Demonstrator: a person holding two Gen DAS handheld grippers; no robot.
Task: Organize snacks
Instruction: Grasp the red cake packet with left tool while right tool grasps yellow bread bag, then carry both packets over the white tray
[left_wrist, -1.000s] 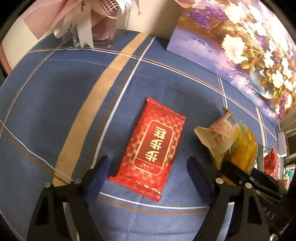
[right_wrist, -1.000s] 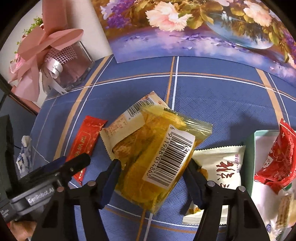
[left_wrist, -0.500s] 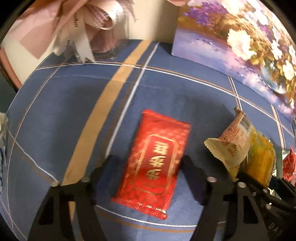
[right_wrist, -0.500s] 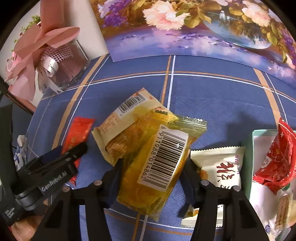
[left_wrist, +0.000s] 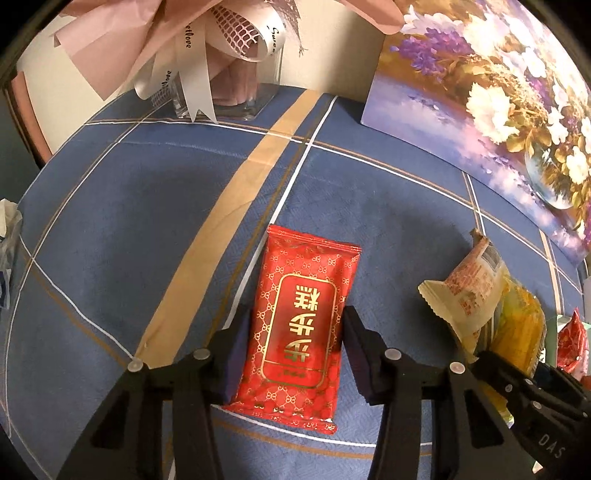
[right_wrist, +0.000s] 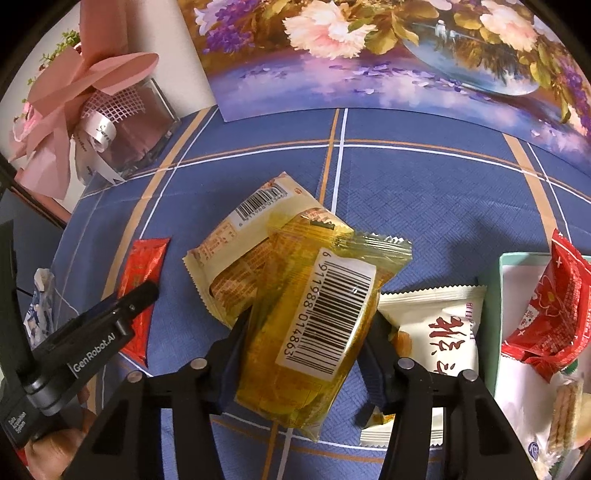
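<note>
Teal tray holds red packets; left gripper clasps red pack; right gripper clasps yellow pack.

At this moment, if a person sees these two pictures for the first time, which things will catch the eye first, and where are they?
First, the red packet with gold characters, flat on the blue tablecloth between the fingers of the left gripper. Next, the yellow snack bag with its big barcode, between the fingers of the right gripper, lying over a cream packet. Behind stands a bright flower painting.
</note>
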